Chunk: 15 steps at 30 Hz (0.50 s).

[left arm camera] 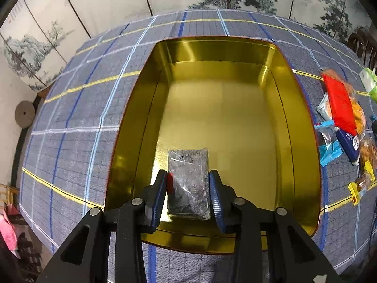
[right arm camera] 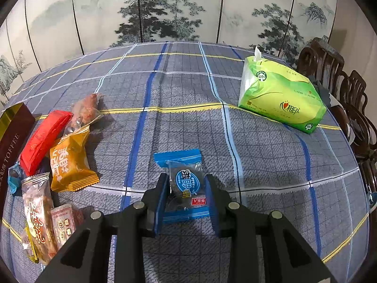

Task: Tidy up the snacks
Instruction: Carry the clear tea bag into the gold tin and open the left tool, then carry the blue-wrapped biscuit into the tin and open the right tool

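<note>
While left hand-held gripper (left arm camera: 188,188) straddles clear packet (left arm camera: 188,184), right hand-held gripper (right arm camera: 186,192) clamps blue packet (right arm camera: 182,184).

Snacks beside and inside the tin

A clear packet (left arm camera: 188,184) lay in the tin (left arm camera: 132,122) between the left gripper's (left arm camera: 188,188) fingers; loose snacks (left arm camera: 341,118) lay right of it. Ahead-right of the right gripper (right arm camera: 187,193) stood a tissue pack (right arm camera: 280,96).
</note>
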### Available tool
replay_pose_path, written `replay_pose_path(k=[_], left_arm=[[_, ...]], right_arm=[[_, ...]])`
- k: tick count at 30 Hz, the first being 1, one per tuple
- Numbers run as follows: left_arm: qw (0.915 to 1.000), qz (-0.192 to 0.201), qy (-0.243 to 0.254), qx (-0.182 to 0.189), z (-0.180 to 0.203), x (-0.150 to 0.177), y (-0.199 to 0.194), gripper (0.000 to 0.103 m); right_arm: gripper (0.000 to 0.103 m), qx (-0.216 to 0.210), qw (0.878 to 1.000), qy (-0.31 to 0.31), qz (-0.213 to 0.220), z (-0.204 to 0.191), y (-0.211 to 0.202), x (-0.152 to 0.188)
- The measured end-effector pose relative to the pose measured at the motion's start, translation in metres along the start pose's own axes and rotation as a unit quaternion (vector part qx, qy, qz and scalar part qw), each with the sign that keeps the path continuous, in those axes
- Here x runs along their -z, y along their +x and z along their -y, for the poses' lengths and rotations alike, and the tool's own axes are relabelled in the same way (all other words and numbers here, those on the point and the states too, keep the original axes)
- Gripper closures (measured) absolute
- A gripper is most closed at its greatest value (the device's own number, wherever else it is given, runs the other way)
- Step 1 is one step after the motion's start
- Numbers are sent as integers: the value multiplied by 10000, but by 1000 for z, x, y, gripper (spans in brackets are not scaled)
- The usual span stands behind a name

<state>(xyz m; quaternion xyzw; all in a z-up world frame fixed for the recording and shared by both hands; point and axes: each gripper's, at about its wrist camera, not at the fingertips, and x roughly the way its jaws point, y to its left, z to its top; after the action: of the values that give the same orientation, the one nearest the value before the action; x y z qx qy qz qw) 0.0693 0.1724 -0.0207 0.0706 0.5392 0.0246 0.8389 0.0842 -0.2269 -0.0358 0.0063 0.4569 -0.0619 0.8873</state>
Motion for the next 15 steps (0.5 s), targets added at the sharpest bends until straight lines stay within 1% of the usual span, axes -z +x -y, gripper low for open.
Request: replay_pose_path(k=[5,9,11,12,15], left_arm=[[9995,172,197,-197,6,-2,-6,68],[9995,218,171,-139,7,-3,-8,59],[9994,248,162,-150,8,-3,-11,57],[9994,265,149,-141,8,-3,-12,54],[9994,327,50,-78,7,-3,-17,48]], right_arm=[[72,38,10000,-20,-18,-2,0,0],[72,55,10000,-1,-35,-2,0,-1],[72,67,10000,0,-43,-3,1,-1],[72,76,10000,-5,-45,-3,0,0],[73,127,9999,-7,-13,-3,-1,1]])
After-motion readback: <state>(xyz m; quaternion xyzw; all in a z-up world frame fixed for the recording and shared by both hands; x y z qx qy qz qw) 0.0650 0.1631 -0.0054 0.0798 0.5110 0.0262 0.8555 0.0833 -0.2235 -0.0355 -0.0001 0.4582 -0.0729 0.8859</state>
